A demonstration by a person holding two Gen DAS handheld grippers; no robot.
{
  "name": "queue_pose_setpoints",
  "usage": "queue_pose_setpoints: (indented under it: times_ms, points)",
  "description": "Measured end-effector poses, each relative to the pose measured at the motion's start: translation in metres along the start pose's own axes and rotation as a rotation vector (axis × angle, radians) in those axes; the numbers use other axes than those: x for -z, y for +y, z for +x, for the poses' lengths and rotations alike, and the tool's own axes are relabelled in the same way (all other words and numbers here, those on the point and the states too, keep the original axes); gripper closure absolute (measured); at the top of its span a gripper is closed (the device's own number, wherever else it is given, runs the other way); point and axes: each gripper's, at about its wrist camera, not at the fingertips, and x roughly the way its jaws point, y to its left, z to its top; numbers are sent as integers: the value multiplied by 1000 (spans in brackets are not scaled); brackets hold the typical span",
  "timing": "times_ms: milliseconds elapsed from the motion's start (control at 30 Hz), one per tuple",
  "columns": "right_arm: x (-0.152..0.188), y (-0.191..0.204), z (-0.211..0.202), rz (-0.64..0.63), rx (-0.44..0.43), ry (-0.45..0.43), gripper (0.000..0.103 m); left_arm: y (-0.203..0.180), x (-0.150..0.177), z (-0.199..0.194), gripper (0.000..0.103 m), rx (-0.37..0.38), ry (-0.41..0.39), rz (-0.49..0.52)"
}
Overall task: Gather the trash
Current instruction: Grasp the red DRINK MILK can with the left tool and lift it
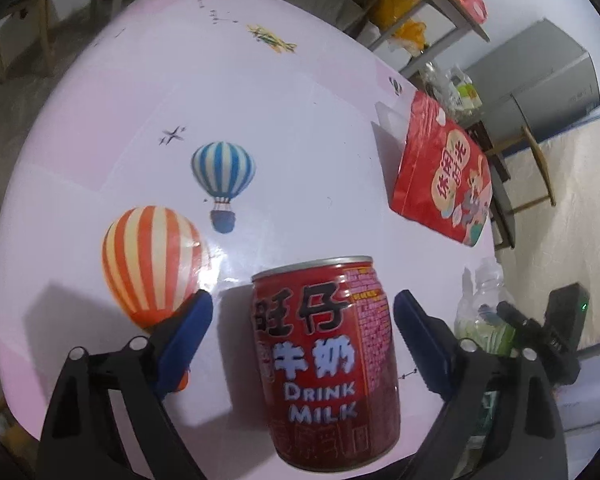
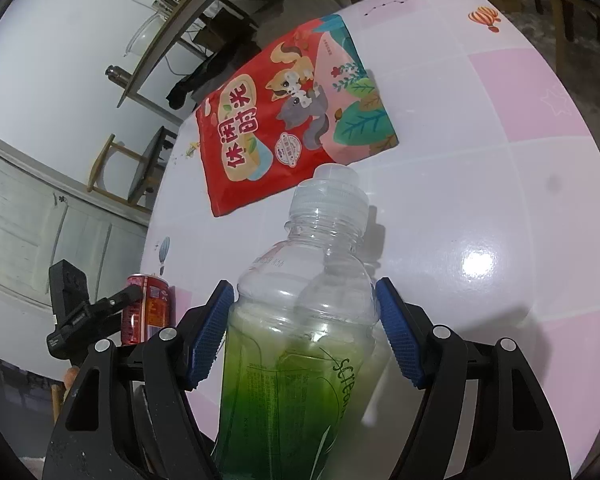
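Before you lies a round table (image 1: 300, 120) with a white and pink cover printed with hot-air balloons, one orange-striped (image 1: 152, 260), one blue-striped (image 1: 223, 172). Behind it you have a grey cabinet (image 1: 540, 76), wooden chairs (image 2: 132, 168) and a shelf unit (image 1: 420, 4).

A red milk can (image 1: 326, 360) with white "DRINK MILK" lettering stands upright. Near it, on its right, stands a clear plastic bottle (image 2: 304, 344) with a green label and clear cap. Beyond the can, a red snack bag (image 1: 444, 172) printed with cartoon cats lies flat.
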Motion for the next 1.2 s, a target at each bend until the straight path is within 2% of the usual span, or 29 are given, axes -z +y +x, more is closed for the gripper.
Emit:
queue_pose_setpoints:
  times_ms: [67,167,267,333,533,800,967,1200]
  points:
    - [0,0,-1,2,-1,0,35,-3,0,1,23,-17,0,16]
    - [0,1,-1,2,1,-1,35,0,2,-1,35,28,10,5]
    - [0,1,-1,3,1,-2,35,-6,3,-6,37,-7,-26,24]
    - [1,1,-1,2,0,-1,35,-14,5,-16,37,-18,-95,63]
    - [1,1,-1,1,3,-4,35,-44,20,-43,38,18,-302,183]
    - [1,4,-1,2,13,-3,35,-63,28,-36,39,-22,-323,245]
    - [0,4,0,11,16,4,35,-78,34,-41,39,-81,-324,319]
    - [0,3,1,19,11,5,35,-80,41,-35,40,-67,-322,331]
